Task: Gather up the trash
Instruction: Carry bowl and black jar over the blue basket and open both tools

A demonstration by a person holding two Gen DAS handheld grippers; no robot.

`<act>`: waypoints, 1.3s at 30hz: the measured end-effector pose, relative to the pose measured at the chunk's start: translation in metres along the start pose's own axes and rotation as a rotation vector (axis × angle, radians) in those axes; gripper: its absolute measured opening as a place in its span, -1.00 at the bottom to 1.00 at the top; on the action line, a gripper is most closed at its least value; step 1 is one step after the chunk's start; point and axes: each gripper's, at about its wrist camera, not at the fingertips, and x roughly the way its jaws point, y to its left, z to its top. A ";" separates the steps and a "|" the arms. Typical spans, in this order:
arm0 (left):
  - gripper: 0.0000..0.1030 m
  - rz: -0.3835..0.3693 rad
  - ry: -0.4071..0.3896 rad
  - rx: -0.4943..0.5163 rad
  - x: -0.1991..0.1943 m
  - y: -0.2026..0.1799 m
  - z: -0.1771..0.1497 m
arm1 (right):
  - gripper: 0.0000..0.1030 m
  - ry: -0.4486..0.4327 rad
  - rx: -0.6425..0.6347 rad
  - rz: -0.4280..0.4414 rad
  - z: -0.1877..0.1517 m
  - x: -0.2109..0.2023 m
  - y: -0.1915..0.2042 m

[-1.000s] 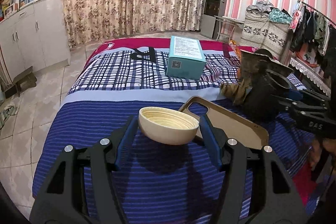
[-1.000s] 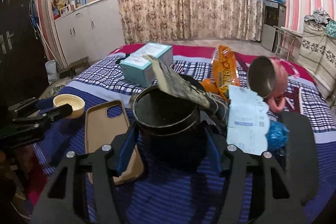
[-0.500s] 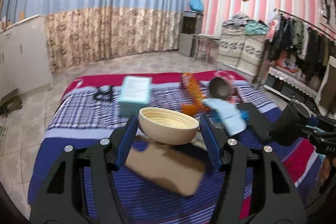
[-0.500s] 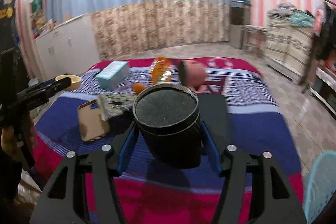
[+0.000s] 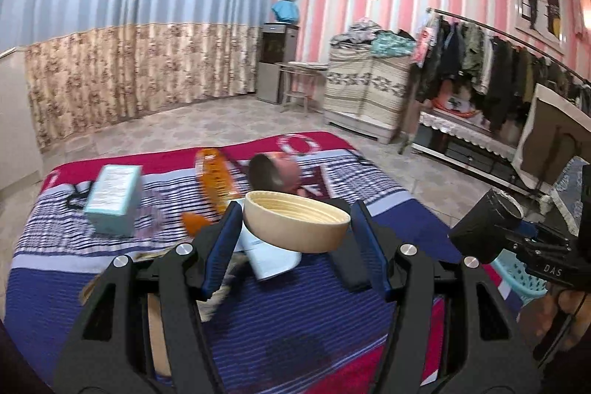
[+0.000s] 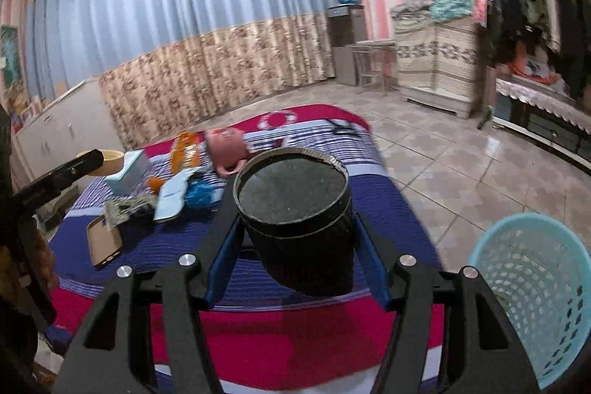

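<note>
My left gripper (image 5: pixel 295 228) is shut on a cream round lid (image 5: pixel 295 222) and holds it in the air above the bed (image 5: pixel 314 331). My right gripper (image 6: pixel 295 228) is shut on a black round tub (image 6: pixel 295 220) and holds it above the bed's (image 6: pixel 399 213) right side. The tub also shows at the right of the left wrist view (image 5: pixel 484 231). A light blue mesh waste basket (image 6: pixel 528 290) stands on the floor, right of the right gripper; its rim shows in the left wrist view (image 5: pixel 517 272).
On the bed lie a teal box (image 5: pixel 112 198), an orange snack bag (image 5: pixel 214 183), a pink cup (image 5: pixel 273 174), a white paper (image 5: pixel 269 257), a tan phone case (image 6: pixel 105 239) and a blue wad (image 6: pixel 199 192). A clothes rack (image 5: pixel 498 69) stands right.
Both grippers have risen from the bed with their objects and swung right. The waste basket has come into the right wrist view.
</note>
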 end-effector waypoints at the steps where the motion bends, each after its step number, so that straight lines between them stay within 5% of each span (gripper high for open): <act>1: 0.16 -0.012 0.001 0.007 0.004 -0.009 0.001 | 0.16 -0.011 0.019 -0.020 0.001 -0.005 -0.013; 11: 0.16 -0.121 0.010 0.054 0.041 -0.091 0.007 | 0.16 -0.118 0.180 -0.277 -0.004 -0.048 -0.103; 22: 0.16 -0.277 0.013 0.156 0.073 -0.195 0.012 | 0.16 -0.101 0.224 -0.566 -0.015 -0.071 -0.166; 39: 0.16 -0.416 0.123 0.273 0.134 -0.319 -0.010 | 0.16 -0.044 0.311 -0.675 -0.026 -0.079 -0.220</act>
